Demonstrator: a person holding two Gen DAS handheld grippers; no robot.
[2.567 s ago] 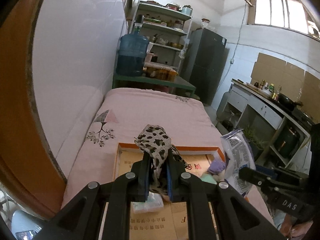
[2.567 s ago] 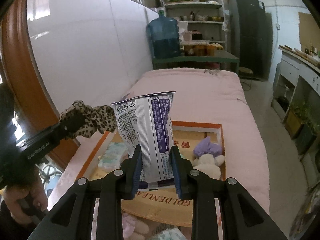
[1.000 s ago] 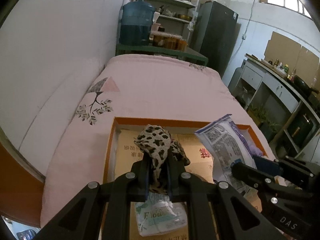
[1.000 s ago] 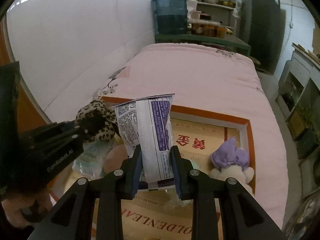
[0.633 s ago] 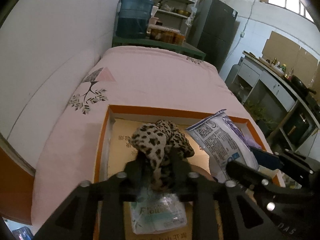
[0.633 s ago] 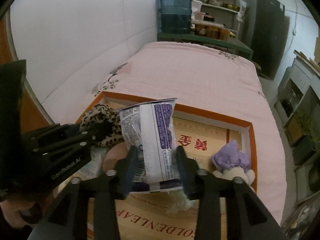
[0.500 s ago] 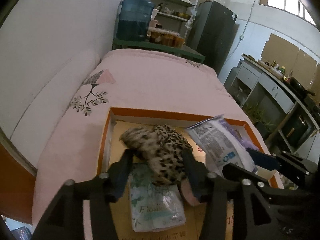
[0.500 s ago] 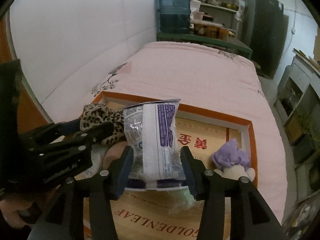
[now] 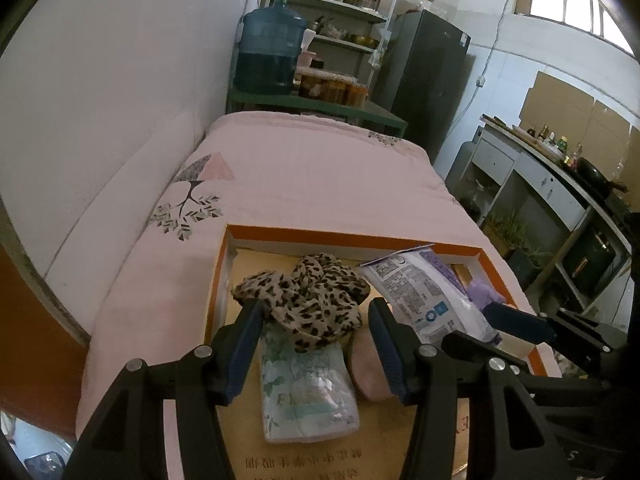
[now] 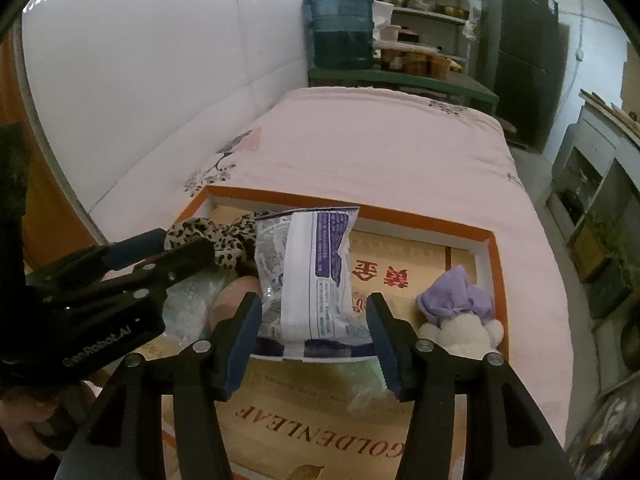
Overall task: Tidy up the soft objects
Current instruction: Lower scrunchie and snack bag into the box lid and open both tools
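An orange-rimmed cardboard box (image 9: 340, 235) (image 10: 424, 217) lies on the pink bed. My left gripper (image 9: 316, 314) is open; the leopard-print cloth (image 9: 306, 300) (image 10: 218, 236) lies loose between its fingers on a pale tissue pack (image 9: 306, 388) in the box. My right gripper (image 10: 314, 308) is open; the white and purple plastic bag (image 10: 310, 272) (image 9: 428, 294) rests between its fingers in the box. A purple and white plush toy (image 10: 460, 308) sits at the box's right side. A pink soft item (image 9: 366, 368) lies between the tissue pack and the bag.
The pink bed (image 9: 304, 176) runs along the white wall (image 9: 120, 100) on the left. A green table with a blue water jug (image 9: 270, 54) stands at the bed's far end, next to a dark fridge (image 9: 424, 80). Kitchen counters (image 9: 552, 184) are on the right.
Both grippers came down over the box and opened. The leopard cloth and the plastic bag were let go and now rest in the box.
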